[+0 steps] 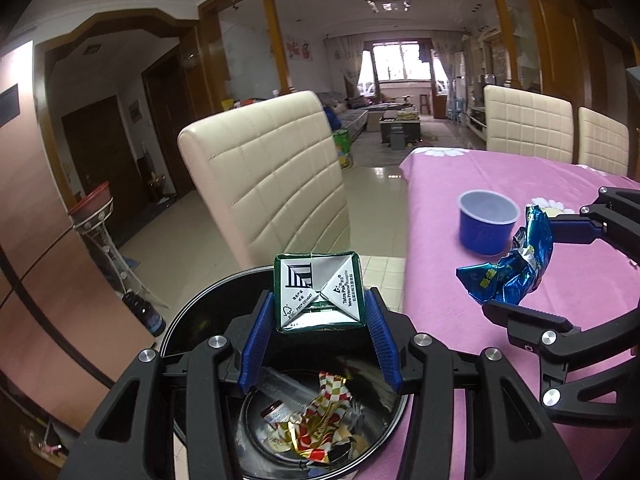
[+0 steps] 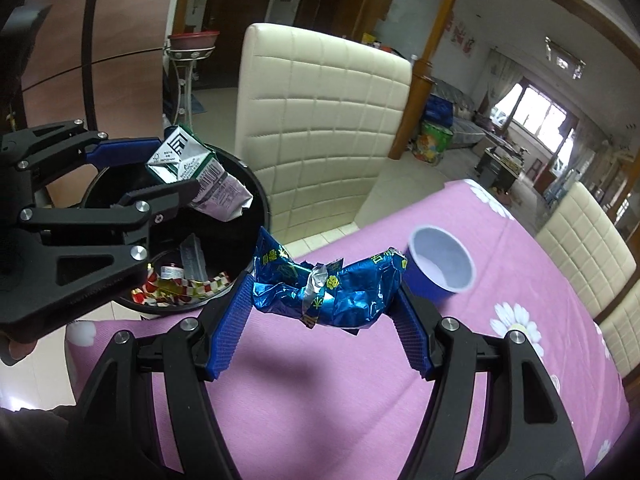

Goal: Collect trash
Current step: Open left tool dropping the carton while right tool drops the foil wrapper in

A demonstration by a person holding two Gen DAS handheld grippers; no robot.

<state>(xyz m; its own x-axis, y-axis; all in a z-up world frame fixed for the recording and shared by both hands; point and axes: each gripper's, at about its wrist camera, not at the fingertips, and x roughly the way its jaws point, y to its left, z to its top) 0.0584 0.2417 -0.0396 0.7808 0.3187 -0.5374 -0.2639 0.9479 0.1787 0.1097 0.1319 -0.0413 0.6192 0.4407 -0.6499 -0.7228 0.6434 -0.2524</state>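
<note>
Holding a small green-and-white drink carton [image 1: 319,292] end-on between my left tongs [image 1: 320,320], I have it directly over the round black trash bin [image 1: 188,320] that stands on the floor just beside the near-left corner of the table [image 1: 460,280]. The left tongs stand partly closed, blue pads pressed on the carton's two sides. From the right wrist view its lower half looks squashed and creased, so I judge it empty, light and easily crushed; the stiff folded end, where I grip now, is the firm place to hold.

My right tongs [image 2: 324,300] stand wider and have a crumpled blue foil snack wrapper [image 2: 320,288] stretched between their pads, above the pink flowered tablecloth [image 2: 360,400] and just right of the bin. The wrapper is thin, slick and springy; it weighs next to nothing and could slide free, so a pinch across its bunched middle would serve best.

A blue plastic cup [image 2: 440,264] with a pale inside sits upright on the table just beyond the wrapper, not yet collected. It looks light and thin-walled, best taken across the rim. Red-and-white checked wrappers [image 1: 320,420] already lie in the bin's bottom. A cream padded chair [image 1: 272,176] stands behind the bin.
</note>
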